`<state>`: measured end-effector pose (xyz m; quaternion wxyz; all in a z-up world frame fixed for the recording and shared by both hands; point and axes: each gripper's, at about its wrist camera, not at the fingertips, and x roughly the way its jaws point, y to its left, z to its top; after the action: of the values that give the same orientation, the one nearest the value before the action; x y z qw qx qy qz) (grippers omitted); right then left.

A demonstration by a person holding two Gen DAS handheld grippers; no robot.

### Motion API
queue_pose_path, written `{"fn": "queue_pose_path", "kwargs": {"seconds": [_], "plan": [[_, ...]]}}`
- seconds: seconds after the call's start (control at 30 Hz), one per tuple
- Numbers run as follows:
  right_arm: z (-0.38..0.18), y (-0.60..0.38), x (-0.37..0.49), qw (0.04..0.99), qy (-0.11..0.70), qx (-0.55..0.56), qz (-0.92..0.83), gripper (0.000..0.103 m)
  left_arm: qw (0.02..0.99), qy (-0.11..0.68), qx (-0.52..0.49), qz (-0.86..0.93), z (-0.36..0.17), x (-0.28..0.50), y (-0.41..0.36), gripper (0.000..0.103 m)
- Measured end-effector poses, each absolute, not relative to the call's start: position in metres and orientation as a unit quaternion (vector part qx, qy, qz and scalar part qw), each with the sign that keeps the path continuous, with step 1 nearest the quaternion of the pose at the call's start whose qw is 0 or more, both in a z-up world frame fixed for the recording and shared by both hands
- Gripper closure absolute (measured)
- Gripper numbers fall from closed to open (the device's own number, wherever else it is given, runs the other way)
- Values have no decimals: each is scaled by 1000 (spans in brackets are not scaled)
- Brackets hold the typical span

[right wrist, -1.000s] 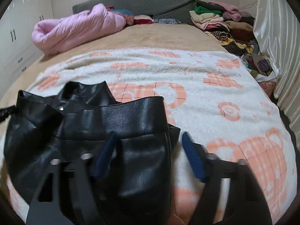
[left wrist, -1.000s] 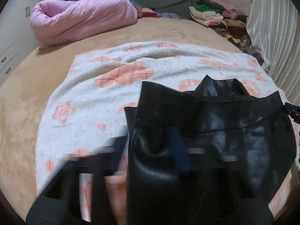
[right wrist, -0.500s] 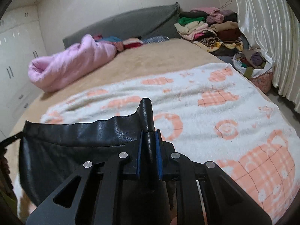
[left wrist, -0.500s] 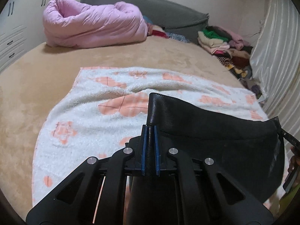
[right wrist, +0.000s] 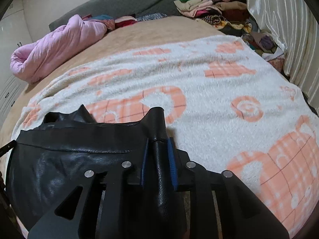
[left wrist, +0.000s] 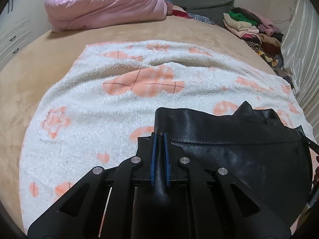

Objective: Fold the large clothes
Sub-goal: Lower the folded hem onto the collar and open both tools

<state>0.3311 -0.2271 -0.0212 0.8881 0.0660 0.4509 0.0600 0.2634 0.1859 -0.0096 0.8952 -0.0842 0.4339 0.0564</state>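
Both tongs have a corner of the black leather garment (left wrist: 229, 153) between their blue pads. The left tongs (left wrist: 159, 155) are pressed together on a pinched-up ridge of the leather at one end of its stitched upper edge. The right tongs (right wrist: 158, 159) have the matching ridge at the other end between their pads, though their jaws are opening a little at this moment, and a sliver of gap shows beside the fold.

The garment hangs between the two grips, its top edge stretched fairly straight, the body sagging toward the near edge of the bed over the white and peach blanket (left wrist: 103, 107). A loose flap pokes up behind the top edge (a collar or a lining, I cannot tell which).

To do this step well, I judge the two corners should be kept level and the edge taut, so the leather comes down flat on the blanket rather than buckling. Stiff, slick leather may slip from a slackening grip, so the right side wants care. The flap should be smoothed under before any fold is creased.

Farther off lie the tan bedspread (left wrist: 59, 59), a rolled pink quilt (left wrist: 103, 4) and a heap of folded clothes (right wrist: 209, 8) by the curtain (right wrist: 279, 20).
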Motion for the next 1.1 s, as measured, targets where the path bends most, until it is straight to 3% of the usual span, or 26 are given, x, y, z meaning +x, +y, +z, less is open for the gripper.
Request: {"fn": "queue_pose_path", "kwargs": {"seconds": [0.63, 0.73, 0.9, 1.1], "plan": [[-9, -240, 324, 885, 453, 94, 56, 67, 896, 432, -86, 58, 2, 254, 191, 93], [-2, -243, 316, 888, 447, 98, 47, 53, 896, 430, -91, 59, 10, 248, 194, 92], [21, -249, 296, 897, 419, 125, 62, 37, 903, 415, -98, 57, 27, 234, 198, 68], [50, -248, 273, 905, 391, 144, 90, 16, 909, 398, -115, 50, 46, 217, 198, 23]]}}
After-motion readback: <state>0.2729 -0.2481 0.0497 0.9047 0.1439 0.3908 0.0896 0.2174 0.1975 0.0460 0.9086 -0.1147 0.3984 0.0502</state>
